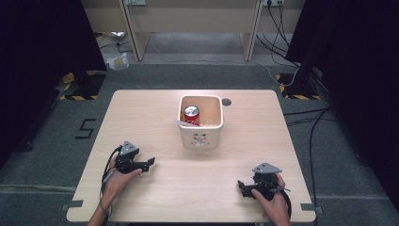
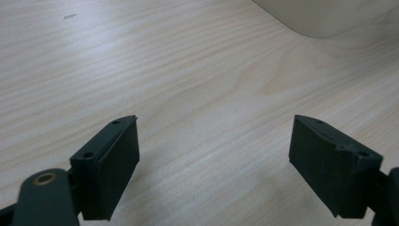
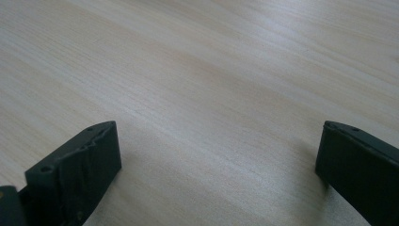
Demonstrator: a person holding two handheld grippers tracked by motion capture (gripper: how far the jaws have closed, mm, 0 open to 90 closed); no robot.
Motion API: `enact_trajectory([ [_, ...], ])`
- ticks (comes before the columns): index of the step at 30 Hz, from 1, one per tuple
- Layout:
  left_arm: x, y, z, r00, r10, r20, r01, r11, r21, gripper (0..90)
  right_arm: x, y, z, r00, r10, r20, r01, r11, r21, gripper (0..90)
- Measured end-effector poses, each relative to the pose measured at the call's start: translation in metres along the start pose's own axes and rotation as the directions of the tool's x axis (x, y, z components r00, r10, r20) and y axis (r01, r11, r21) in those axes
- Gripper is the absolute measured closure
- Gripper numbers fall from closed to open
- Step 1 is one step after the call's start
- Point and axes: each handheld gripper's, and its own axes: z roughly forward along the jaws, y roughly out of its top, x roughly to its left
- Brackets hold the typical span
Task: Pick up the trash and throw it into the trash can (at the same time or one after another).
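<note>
I hold both claws spread, empty: left claw (image 1: 149, 163) and right claw (image 1: 241, 185) near the tub (image 1: 201, 139). The can (image 1: 192, 115) stands inside it; a careless reach could tip both.

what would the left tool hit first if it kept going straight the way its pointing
Probably the white container. The left tool stands open over bare table, and the container's base sits ahead, up and to the right in its own view. Depth is hard to judge, so it may slide just past its near side.
</note>
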Motion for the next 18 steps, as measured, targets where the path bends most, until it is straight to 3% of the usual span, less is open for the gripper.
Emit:
enact_trajectory([
  [18,-0.016,-0.009,-0.006,0.9978,0.066,-0.007,-0.065,0.9966,0.050,16.0,0.000,0.000,0.000,1.0000,0.000,0.000,0.000,1.000,0.000,0.8],
])
